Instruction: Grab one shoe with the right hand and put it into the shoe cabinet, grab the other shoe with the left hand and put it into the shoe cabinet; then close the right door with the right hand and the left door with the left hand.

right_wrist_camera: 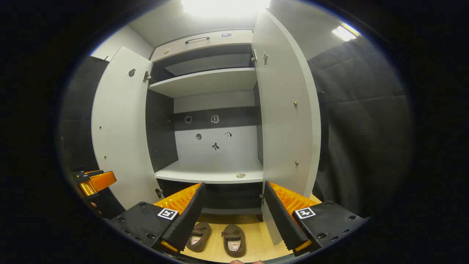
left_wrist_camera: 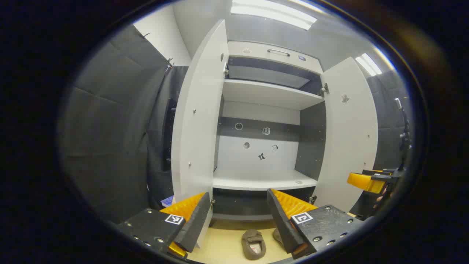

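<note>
In the left gripper view, your left hand-held gripper (left_wrist_camera: 238, 216) is spread wide with nothing between its fingers, raised in front of the shoe cabinet (left_wrist_camera: 269, 93). The left door (left_wrist_camera: 199, 117) and the right door (left_wrist_camera: 350, 132) both stand open, and the lower shelf (left_wrist_camera: 262, 181) inside carries no shoes. Below the fingers, on the pale wooden floor (left_wrist_camera: 223, 245), a brown shoe (left_wrist_camera: 253, 244) lies in the gap between them, and the second shoe (left_wrist_camera: 277, 234) peeks out from behind the right-hand finger. Your right hand-held gripper (left_wrist_camera: 368, 181) shows at the far right edge, beside the right door; you cannot tell its opening from here. In the right gripper view, your right hand-held gripper (right_wrist_camera: 232, 216) is also released and wide open, touching nothing. Both shoes sit side by side on the floor just in front of the cabinet base: one (right_wrist_camera: 199, 236) partly under the left-hand finger, the other (right_wrist_camera: 234, 240) in the gap. The left gripper's orange finger (right_wrist_camera: 97, 181) shows at the left edge.
</note>
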The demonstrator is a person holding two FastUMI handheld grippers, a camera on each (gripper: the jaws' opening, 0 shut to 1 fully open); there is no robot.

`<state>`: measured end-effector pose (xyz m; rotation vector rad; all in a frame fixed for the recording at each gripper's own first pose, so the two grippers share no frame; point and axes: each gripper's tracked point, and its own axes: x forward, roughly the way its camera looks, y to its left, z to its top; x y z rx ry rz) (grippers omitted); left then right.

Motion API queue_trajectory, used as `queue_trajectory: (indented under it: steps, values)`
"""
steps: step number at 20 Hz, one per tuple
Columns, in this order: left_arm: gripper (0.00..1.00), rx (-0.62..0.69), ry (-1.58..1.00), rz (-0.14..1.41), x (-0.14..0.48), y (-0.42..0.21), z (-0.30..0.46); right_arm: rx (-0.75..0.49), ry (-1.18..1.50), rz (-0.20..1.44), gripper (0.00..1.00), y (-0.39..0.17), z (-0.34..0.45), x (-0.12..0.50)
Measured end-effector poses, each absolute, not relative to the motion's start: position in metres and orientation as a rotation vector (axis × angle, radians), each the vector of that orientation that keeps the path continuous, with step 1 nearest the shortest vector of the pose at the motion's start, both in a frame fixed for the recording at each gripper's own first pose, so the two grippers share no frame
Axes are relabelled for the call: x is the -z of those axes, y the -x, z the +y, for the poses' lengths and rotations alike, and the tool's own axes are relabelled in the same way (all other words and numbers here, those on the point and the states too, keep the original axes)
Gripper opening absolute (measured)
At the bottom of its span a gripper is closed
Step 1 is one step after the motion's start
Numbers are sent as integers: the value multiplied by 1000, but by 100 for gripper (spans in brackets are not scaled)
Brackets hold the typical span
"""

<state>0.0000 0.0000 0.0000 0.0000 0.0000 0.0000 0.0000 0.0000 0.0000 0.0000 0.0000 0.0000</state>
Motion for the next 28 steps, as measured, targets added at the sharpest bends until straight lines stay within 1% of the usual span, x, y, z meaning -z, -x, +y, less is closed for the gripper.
queue_trajectory:
  steps: [1, 2, 3, 4, 5, 6, 8, 9, 14, 15, 16, 20, 28]
  values:
    - [97, 2, 4, 4, 1, 1, -1, 4, -1, 0, 96, 0, -1, 0]
    - [97, 7, 18, 10, 3, 1, -2, 7, -1, 1, 96, 1, -2, -1]
    - [96, 13, 35, 10, 4, 3, -4, 10, -1, 3, 96, 2, -2, 0]
    - [90, 17, 43, 5, 2, 4, -6, 13, -3, 6, 99, 2, -3, 1]
    - [90, 18, 37, 3, 3, 3, -6, 13, -8, 8, 100, 3, -2, 1]
    - [96, 17, 21, 2, 2, 2, -5, 13, -14, 10, 100, 4, -2, 1]
    - [96, 19, -8, 2, 4, 4, -5, 13, -21, 12, 99, 5, -2, 2]
    - [90, 24, -12, 1, 5, 4, -6, 15, -21, 13, 99, 5, -2, 3]
    - [90, 41, -2, -8, 0, 1, -8, 26, -27, 11, 98, 6, -3, 0]
    - [94, 41, -5, -12, 0, 1, -8, 26, -28, 10, 98, 6, -3, 0]
    - [90, 43, -5, -13, 0, -1, -8, 26, -27, 9, 98, 5, -3, 0]
    - [90, 54, -7, -14, 2, -2, -8, 23, -26, 22, 98, 2, 1, 0]
    - [90, 94, 2, 13, 12, -5, -16, 20, -2, 163, 98, -16, 10, 30]
